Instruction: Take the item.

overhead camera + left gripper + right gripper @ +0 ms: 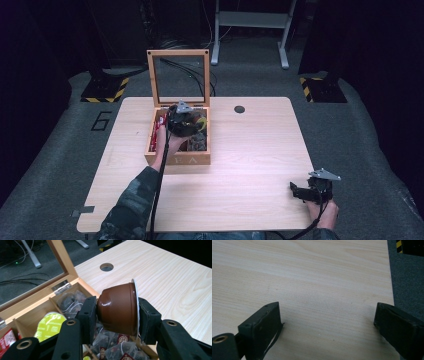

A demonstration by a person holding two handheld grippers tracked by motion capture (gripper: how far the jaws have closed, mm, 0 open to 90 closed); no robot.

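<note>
In the high view, the left hand-held gripper [186, 121] hangs over the wooden box [177, 159], whose contents blur beneath it. In the left gripper view, it clamps a brown capsule [117, 311] sideways, foil rim toward the desk [162, 277]. In the right gripper view, the right hand-held gripper [327, 322], farther from the box, stands spread and empty.

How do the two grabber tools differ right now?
The left gripper is shut on a brown coffee capsule, pressed between its pads; the right gripper stands open with nothing between its jaws. The left gripper hangs over the open wooden box; the right gripper sits low over bare table near its corner. Both have black jaws and are hand-held.
</note>
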